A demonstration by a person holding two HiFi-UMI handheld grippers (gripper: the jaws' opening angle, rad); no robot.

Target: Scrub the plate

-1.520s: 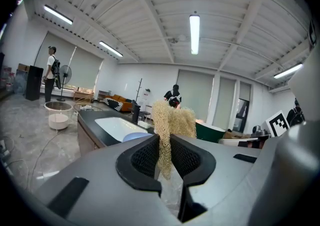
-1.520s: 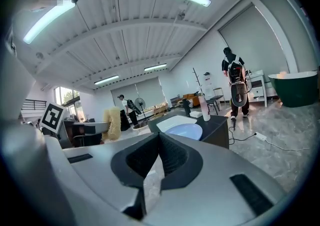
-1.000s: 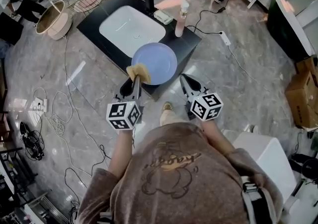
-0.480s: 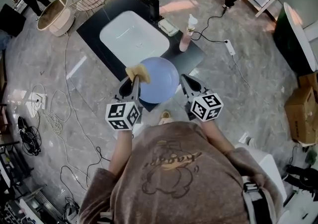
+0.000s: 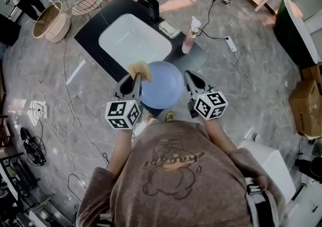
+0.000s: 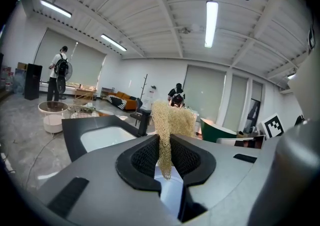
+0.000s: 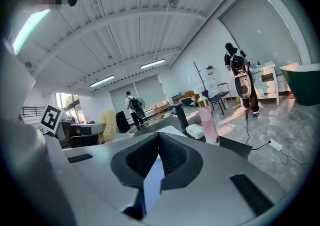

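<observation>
Pinching blue plate (image 5: 162, 84) by right rim: right gripper (image 5: 190, 77), fingers clamped on edge; left gripper (image 5: 133, 81) fingers squeezing yellow sponge (image 5: 141, 70) at plate's left rim; plate level over counter (image 5: 90, 24) front edge, before sink (image 5: 135, 40)

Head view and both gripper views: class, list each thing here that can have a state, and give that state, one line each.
Left gripper: shut on the sponge.
Right gripper: shut on the plate's rim.
Plate: held up off the counter, face up, between the two grippers.
Sponge: clamped, upright, at the plate's left rim.
Sink: empty.
Bottle: upright on the counter, right of the sink.
</observation>
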